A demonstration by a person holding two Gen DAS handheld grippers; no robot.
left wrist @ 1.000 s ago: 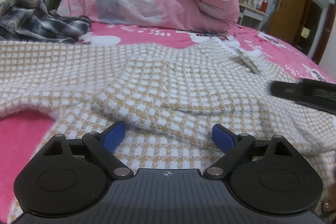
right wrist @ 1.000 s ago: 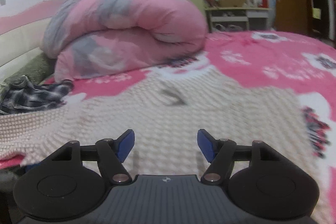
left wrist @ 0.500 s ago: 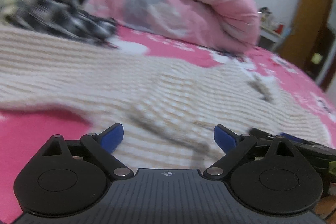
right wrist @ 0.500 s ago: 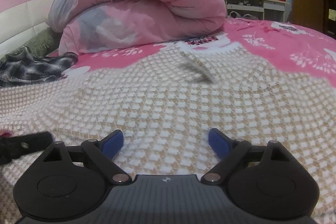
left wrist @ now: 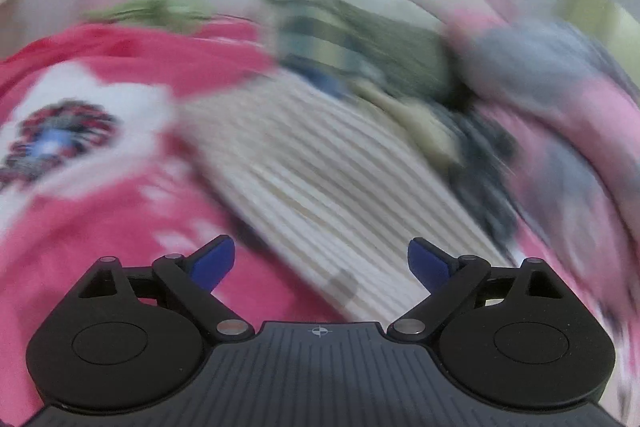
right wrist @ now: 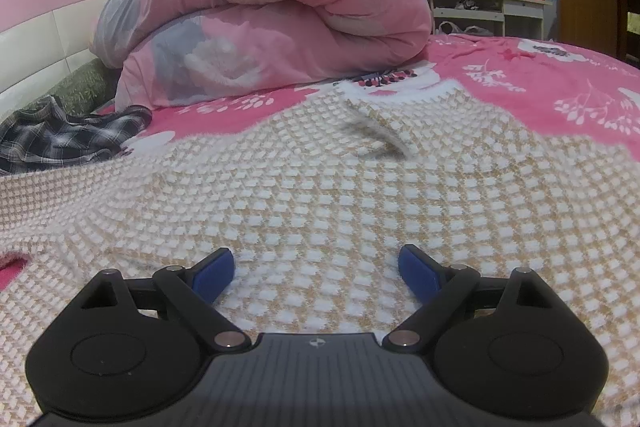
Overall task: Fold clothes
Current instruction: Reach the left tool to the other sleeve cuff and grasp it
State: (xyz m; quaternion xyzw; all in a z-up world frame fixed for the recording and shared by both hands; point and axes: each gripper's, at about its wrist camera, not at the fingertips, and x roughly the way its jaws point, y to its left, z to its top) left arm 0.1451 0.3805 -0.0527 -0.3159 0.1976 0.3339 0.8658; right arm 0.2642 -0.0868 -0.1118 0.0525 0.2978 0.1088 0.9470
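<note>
Mid-fold, between grabs. Sweater (right wrist: pixel 320 187) spread flat on the pink bed (right wrist: pixel 540 83). Right gripper (right wrist: pixel 316 269) low over it, jaws just widened, nothing between them. Left gripper (left wrist: pixel 320 261) agape and empty too — view blurred. Next, probably: pinching an edge or sleeve.

Knit garment (right wrist: pixel 320 187): beige-tan ground with a regular grid of small white blocks, white fuzzy edge; in the blurred left wrist view it reads as cream with pale stripes (left wrist: pixel 320 171). Bedsheet (right wrist: pixel 540 87): hot pink with white floral sprigs and white patches; rolled duvet (right wrist: pixel 272 11): soft pink with grey and white leaf shapes. Crumpled shirt (right wrist: pixel 60 139): dark grey-and-white plaid; gripper fingertips (right wrist: pixel 216 271): blue on black bodies.
</note>
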